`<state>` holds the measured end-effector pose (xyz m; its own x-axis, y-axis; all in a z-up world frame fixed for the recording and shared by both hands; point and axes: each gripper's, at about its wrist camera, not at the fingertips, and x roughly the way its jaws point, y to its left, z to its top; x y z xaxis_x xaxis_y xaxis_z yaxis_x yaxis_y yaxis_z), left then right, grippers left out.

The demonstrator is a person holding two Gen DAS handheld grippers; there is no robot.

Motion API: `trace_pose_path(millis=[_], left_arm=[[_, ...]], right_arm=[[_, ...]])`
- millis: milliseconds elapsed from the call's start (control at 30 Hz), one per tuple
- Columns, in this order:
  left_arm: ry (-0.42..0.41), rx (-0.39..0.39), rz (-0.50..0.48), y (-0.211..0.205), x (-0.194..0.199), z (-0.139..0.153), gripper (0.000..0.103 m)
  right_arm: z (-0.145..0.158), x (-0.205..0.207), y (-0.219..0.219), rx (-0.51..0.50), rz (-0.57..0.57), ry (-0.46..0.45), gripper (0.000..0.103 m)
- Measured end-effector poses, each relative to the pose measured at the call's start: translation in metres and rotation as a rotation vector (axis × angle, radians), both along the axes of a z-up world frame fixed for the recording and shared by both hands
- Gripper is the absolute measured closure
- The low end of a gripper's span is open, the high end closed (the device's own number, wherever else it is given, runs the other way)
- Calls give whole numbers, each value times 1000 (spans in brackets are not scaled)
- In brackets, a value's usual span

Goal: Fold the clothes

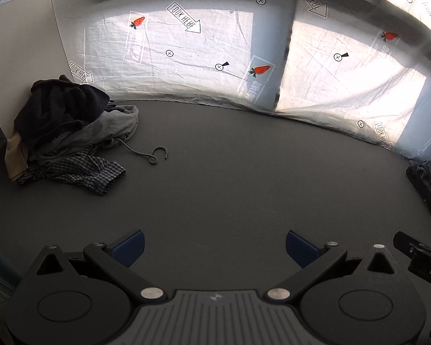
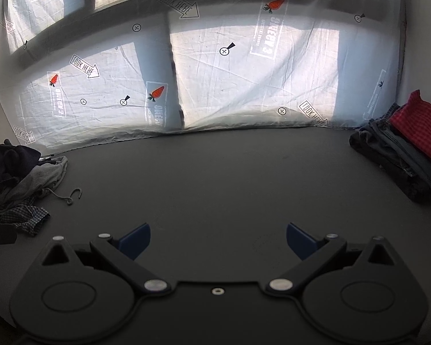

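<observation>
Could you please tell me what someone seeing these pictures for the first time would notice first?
Probably the rumpled clothes heap at the dark table's far left, its drawstring trailing out. Next, the folded stack at the far right, topped by a red checked garment. Both the left gripper and right gripper hover open, empty.

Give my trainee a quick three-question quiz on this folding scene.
1. True or false: the left gripper holds a garment.
2. Which item tops the folded stack? A) red checked cloth B) white towel C) yellow sock
3. Fill in: a grey drawstring trails from the loose ____ onto the table.

Key: 1 false, both grippers' jaws stand open and empty, the right gripper too. 2 A. 3 pile.
</observation>
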<state>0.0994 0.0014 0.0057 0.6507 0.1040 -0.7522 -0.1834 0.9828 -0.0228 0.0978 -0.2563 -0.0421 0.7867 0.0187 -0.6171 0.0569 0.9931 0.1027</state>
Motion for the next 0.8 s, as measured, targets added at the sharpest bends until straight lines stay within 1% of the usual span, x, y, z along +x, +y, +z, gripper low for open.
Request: trace_pose_path(millis=[100, 167, 267, 333, 500, 600, 667, 800], left_arm=[[42, 12, 87, 19, 14, -5, 0], [71, -5, 136, 35, 23, -9, 0], [102, -34, 188, 62, 35, -15, 0], [124, -31, 219, 83, 46, -21, 0], [186, -34, 259, 151, 82, -37, 0], [203, -32, 271, 195, 107, -43, 0], [210, -34, 287, 226, 126, -47, 0], [219, -37, 317, 282, 166, -58, 0]], right_arm=[[-5, 16, 9, -13, 34, 18, 1], [-8, 25, 17, -22, 51, 30, 1], [-12, 41, 33, -29, 83, 36, 1], [-15, 53, 48, -38, 91, 42, 1], [-18, 94, 96, -43, 91, 53, 1], [-19, 122, 130, -64, 102, 56, 1], [-21, 146, 157, -77, 121, 62, 1], [-23, 191, 215, -84, 207, 68, 1]])
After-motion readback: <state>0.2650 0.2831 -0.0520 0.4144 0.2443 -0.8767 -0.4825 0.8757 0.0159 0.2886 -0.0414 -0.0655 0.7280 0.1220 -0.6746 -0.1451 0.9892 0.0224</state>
